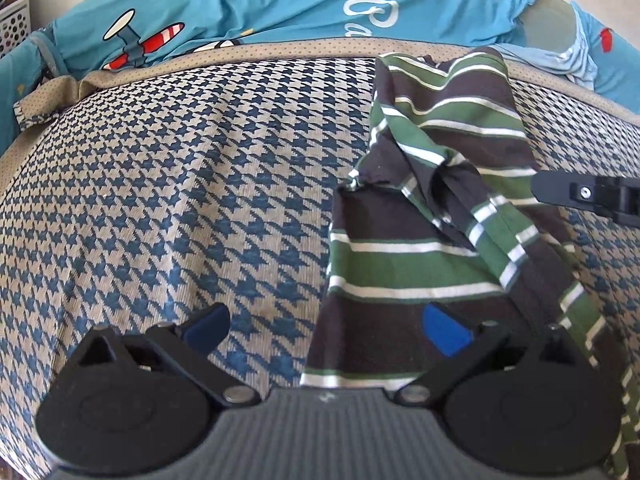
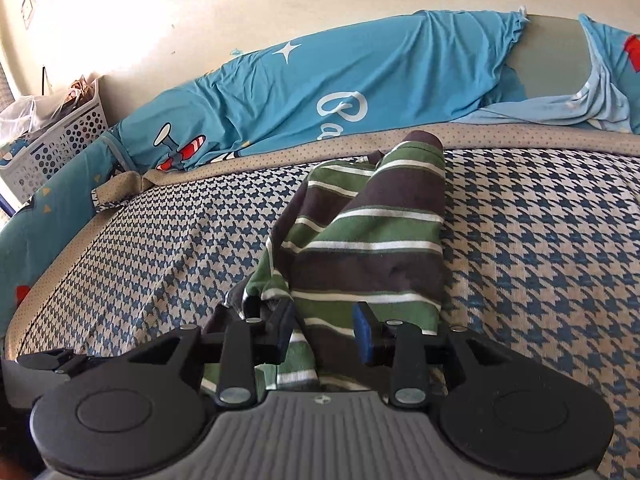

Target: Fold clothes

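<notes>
A green, dark brown and white striped garment (image 1: 432, 216) lies crumpled on a houndstooth bed cover (image 1: 180, 200). My left gripper (image 1: 326, 330) is open just above the cover, its right finger over the garment's near left edge, holding nothing. In the right wrist view the same garment (image 2: 372, 232) runs away from the camera. My right gripper (image 2: 324, 330) is open with the garment's near end lying between its fingers; the jaws are apart and not pinching the cloth. The right gripper's finger also shows at the right edge of the left wrist view (image 1: 588, 196).
A blue cartoon-print sheet (image 2: 320, 92) is bunched along the far edge of the bed by the wall. A white perforated basket (image 2: 56, 144) with bags stands at the far left. The houndstooth cover (image 2: 540, 240) spreads on both sides of the garment.
</notes>
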Demonstrator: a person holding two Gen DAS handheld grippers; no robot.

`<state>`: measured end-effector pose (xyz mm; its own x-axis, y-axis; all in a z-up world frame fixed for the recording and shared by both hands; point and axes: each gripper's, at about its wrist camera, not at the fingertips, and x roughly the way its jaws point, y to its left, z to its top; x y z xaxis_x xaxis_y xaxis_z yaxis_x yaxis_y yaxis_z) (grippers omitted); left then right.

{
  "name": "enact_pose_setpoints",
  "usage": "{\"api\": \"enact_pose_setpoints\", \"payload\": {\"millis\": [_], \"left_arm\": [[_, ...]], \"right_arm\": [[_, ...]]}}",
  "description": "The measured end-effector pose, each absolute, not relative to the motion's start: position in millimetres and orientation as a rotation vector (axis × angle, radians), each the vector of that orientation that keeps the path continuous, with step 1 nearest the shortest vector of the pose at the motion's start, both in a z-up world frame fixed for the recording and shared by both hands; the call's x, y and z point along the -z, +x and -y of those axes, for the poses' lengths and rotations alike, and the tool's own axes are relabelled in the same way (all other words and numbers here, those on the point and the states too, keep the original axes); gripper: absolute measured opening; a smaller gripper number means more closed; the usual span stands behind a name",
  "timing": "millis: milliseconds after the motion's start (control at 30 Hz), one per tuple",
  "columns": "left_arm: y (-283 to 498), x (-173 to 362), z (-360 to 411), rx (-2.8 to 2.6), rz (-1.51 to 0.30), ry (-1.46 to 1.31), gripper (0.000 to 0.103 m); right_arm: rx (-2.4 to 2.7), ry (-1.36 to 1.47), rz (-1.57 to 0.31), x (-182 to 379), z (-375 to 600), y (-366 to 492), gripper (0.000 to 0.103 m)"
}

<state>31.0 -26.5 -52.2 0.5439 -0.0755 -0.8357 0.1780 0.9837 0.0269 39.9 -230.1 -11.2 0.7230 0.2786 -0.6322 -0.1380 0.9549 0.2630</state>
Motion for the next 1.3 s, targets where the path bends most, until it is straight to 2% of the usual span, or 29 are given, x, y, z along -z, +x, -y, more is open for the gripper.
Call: {"api": "enact_pose_setpoints", "payload": {"millis": [667, 900, 1200, 1300], "left_arm": [[-9.4, 55.5, 32.4, 0.186, -0.964, 0.125, 0.103], [-18.3, 56.2, 29.6, 0.175, -0.958, 0.104, 0.103], [-27.4, 55.7, 31.6, 0.165, -0.951, 0.095, 0.103], [-30.5, 55.8, 32.1, 0.162, -0.947, 0.095, 0.103]], "right_arm": [[-0.202, 0.136, -0.747, 19.4, 229.7, -46.4, 0.035], [-0.206, 0.043, -0.728, 20.1, 223.6, -76.7, 0.039], [-0.214, -0.063, -0.720, 27.9, 213.6, -105.1, 0.039], [-0.201, -0.089, -0.718, 30.8, 211.8, -104.4, 0.034]]}}
